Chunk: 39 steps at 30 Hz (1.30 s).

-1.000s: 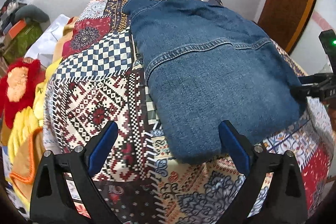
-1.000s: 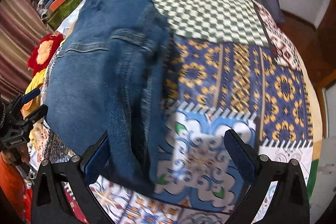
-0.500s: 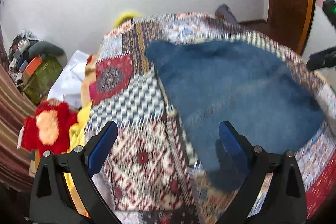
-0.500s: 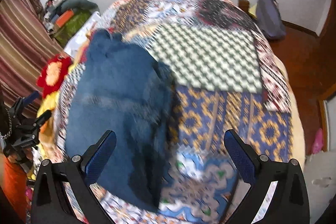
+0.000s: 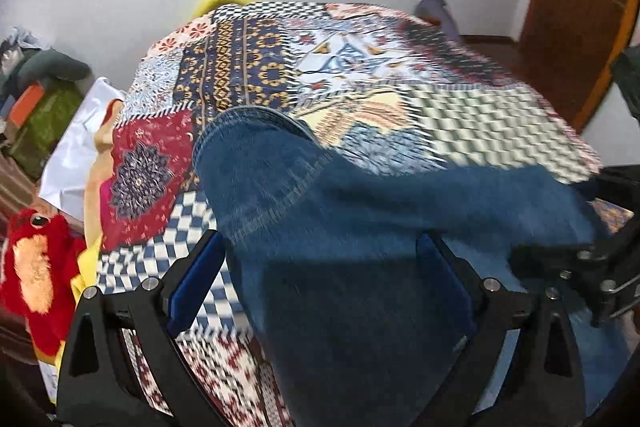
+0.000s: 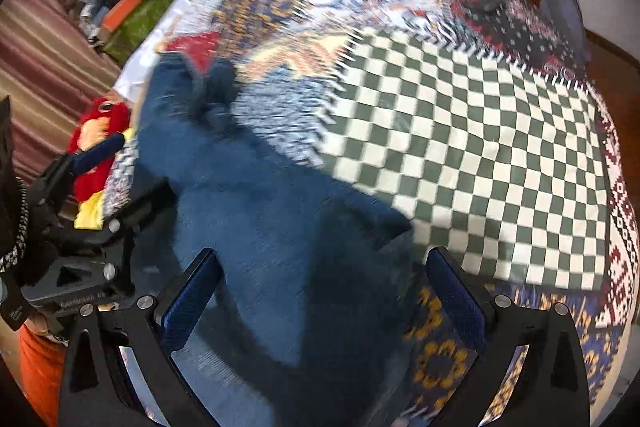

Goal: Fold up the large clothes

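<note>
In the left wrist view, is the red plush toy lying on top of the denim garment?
No. The red plush toy sits off the bed's left edge, apart from the denim garment.

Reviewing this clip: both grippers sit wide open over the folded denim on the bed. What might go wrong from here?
1. The denim garment lies near the quilt's left edge; a tug might drag it off.
2. The left gripper and right gripper, both open, straddle thick layers; a pinch may catch only some.
3. Both views are blurred, so aim may be off.
</note>
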Available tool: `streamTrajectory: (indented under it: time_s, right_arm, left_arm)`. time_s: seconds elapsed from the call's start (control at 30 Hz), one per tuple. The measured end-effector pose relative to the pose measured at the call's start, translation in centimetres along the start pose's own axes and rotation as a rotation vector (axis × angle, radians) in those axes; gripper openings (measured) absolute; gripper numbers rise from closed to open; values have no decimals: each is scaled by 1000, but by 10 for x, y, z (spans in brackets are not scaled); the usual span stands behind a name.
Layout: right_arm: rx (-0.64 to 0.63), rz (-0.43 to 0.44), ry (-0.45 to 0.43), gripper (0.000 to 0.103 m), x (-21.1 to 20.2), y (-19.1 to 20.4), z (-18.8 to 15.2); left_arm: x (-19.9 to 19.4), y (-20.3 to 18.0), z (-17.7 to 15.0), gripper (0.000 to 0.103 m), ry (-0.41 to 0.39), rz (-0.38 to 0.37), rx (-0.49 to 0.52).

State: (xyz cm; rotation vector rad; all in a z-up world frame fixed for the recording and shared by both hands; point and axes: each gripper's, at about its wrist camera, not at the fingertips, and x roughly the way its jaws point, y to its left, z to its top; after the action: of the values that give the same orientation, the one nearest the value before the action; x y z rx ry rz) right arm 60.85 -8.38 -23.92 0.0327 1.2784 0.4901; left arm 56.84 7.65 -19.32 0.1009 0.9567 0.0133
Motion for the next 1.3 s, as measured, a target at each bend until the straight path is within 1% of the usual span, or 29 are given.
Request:
streamTrajectory:
  time_s: [0.03, 0.13, 0.17, 0.23, 0.3, 0.37, 0.4, 0.43, 0.5, 0.57, 0.67, 0.73, 0.77, 0.83, 0.87, 0.93, 0.97, 1.0, 1.07, 1.17, 1.3]
  right_arm:
    - [19, 10, 11, 102, 4, -8, 2]
    - [90, 38, 3, 102, 4, -36, 1]
    - [104, 35, -9, 102, 0, -44, -1]
    - [128, 26, -29, 102, -10, -59, -5]
    - [146, 27, -45, 102, -23, -69, -11]
    - [131, -25, -72, 102, -38, -69, -19]
    - [99, -54, -95, 102, -49, -66, -25]
    - [82, -60, -108, 102, -56, -65, -29]
    - [54, -45, -139, 102, -75, -59, -41]
    - [43, -17, -155, 102, -86, -55, -50]
    - [20, 42, -165, 102, -95, -39, -63]
    - [15, 86, -159, 102, -95, -31, -72]
    - [17, 112, -155, 102, -93, -28, -75]
    - [22, 156, -117, 102, -80, -23, -82]
    - [22, 161, -92, 102, -72, -22, -84]
    - [24, 137, -43, 102, -51, -22, -89]
    - [29, 129, -16, 102, -40, -23, -90]
    - [37, 134, 16, 102, -27, -25, -91]
    - [73, 172, 58, 102, -7, -31, -93]
    - [121, 273, 72, 102, 11, -35, -90]
    - [109, 349, 116, 103, 32, -26, -80]
  left_arm:
    - [5, 5, 2, 98, 4, 1, -20]
    - [13, 25, -1, 98, 19, -60, -113]
    - [13, 34, -2, 98, 22, -56, -149]
    - [7, 51, -6, 98, 9, -13, -176]
    - [0, 64, -11, 98, -1, 18, -184]
    - [-13, 77, -20, 98, -2, 56, -175]
    - [-19, 81, -23, 98, -2, 60, -167]
    - [-26, 84, -27, 98, -2, 60, -162]
    - [-38, 86, -34, 98, -2, 42, -151]
    - [-55, 81, -45, 98, -5, 11, -130]
    - [-77, 66, -61, 98, -20, -60, -95]
    - [-84, 54, -69, 98, -17, -126, -83]
    - [-88, 47, -77, 98, -8, -177, -86]
    - [-86, 38, -85, 98, 17, -250, -98]
    - [-83, 33, -91, 98, 40, -301, -111]
    - [-72, 26, -101, 98, 88, -382, -142]
    - [-66, 23, -105, 98, 103, -411, -152]
    - [-63, 22, -108, 98, 112, -427, -156]
    - [-51, 21, -112, 98, 131, -454, -168]
    - [-45, 22, -112, 100, 120, -475, -185]
    - [-29, 28, -106, 102, 138, -499, -230]
